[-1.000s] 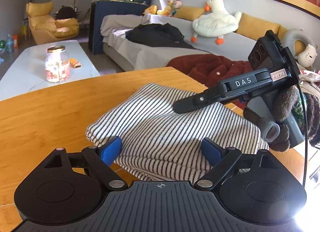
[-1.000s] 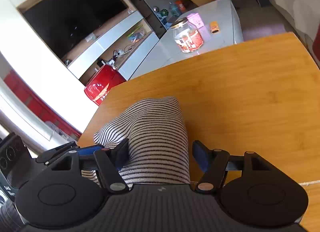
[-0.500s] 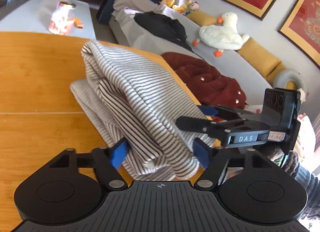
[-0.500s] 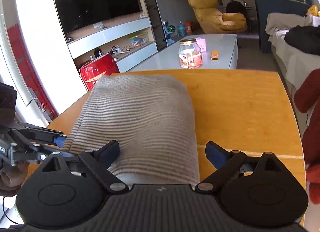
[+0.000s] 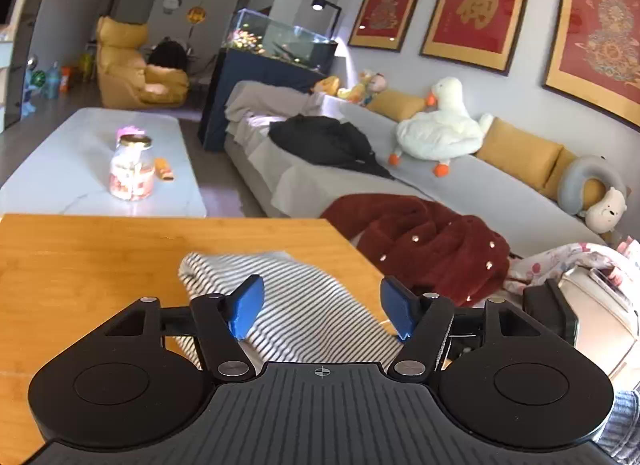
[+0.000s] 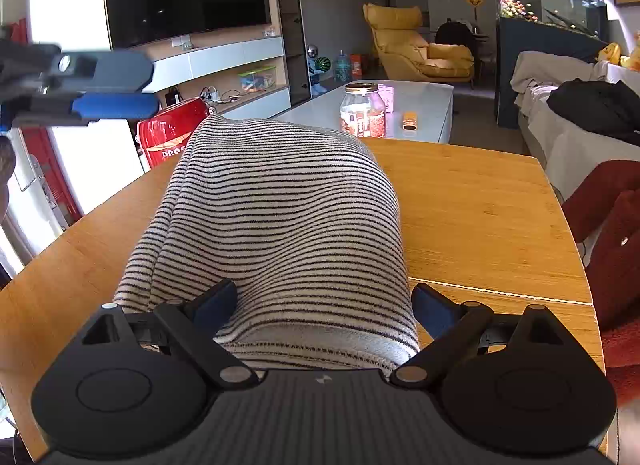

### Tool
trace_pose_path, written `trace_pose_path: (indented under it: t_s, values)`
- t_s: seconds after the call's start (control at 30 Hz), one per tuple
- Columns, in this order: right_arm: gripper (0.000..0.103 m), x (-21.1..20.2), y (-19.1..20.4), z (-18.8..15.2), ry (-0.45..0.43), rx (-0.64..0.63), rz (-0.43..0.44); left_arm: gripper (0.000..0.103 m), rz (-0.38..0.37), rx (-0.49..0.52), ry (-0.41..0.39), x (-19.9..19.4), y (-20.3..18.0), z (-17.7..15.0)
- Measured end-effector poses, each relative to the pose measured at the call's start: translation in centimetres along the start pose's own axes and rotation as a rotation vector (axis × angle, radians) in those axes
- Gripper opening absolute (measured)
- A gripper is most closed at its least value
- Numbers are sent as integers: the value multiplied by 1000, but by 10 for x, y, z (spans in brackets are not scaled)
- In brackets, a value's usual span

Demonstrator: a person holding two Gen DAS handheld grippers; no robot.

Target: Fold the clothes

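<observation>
A folded black-and-white striped garment (image 6: 280, 225) lies in a thick bundle on the wooden table (image 6: 480, 217). My right gripper (image 6: 324, 305) is open, its dark fingers spread wide on either side of the bundle's near end, which bulges up between them. In the left wrist view my left gripper (image 5: 322, 309) is open and held above the striped garment (image 5: 304, 305), with nothing between its blue pads. From the right wrist view the left gripper (image 6: 80, 85) hangs raised at the upper left, clear of the cloth.
A dark red fleece coat (image 5: 432, 245) lies just past the table's right edge on a grey sofa (image 5: 460, 185). Beyond the table's far edge stands a white coffee table (image 5: 60, 153) with a glass jar (image 5: 132, 169). A red case (image 6: 168, 137) sits on the floor left.
My left gripper has lifted off the striped garment and swung back level. The right gripper stays around the bundle's near end, which now sits a little higher.
</observation>
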State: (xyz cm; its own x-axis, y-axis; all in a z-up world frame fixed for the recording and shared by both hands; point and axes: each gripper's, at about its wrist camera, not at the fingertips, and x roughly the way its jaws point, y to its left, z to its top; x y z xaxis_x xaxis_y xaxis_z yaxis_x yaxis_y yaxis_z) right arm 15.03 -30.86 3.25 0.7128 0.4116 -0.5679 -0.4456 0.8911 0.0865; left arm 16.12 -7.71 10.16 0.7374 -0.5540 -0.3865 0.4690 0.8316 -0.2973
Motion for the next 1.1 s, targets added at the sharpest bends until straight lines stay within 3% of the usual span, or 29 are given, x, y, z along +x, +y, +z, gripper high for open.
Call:
trace_pose_path:
  t_s: [0.1,0.17,0.23,0.27,0.43,0.53,0.63,0.7,0.73,0.83,0.9,1.03,1.1]
  values:
    - [94,-9,6,2,0,-29,3,69,16,15,74,41,-3,-1]
    - [94,-19,-2,8,0,-3,66,66,69,17,165,73,7,-17]
    - [94,-34,-24,19,-23,90,158,68,106,64,186,85,10,-33]
    - [96,-33,-33,26,-31,127,177,67,102,100,170,82,10,-38]
    - [96,-15,-76,64,-65,286,226,68,89,93,177,78,11,-39]
    - [96,33,-93,77,11,354,234,68,77,93,174,75,15,-40]
    - [96,92,-102,75,165,444,275,68,64,92,172,72,18,-42]
    - [85,109,-101,70,200,517,378,68,67,95,171,71,20,-43]
    - [74,108,-97,71,197,515,402,69,71,96,171,70,21,-43]
    - [66,78,-80,79,68,427,470,71,50,77,165,67,28,-43]
    - [65,66,-81,81,25,448,503,74,37,64,161,65,33,-43]
    - [62,79,-93,73,91,433,333,74,13,49,156,64,40,-44]
    - [63,83,-102,65,99,456,312,74,7,56,153,67,36,-44]
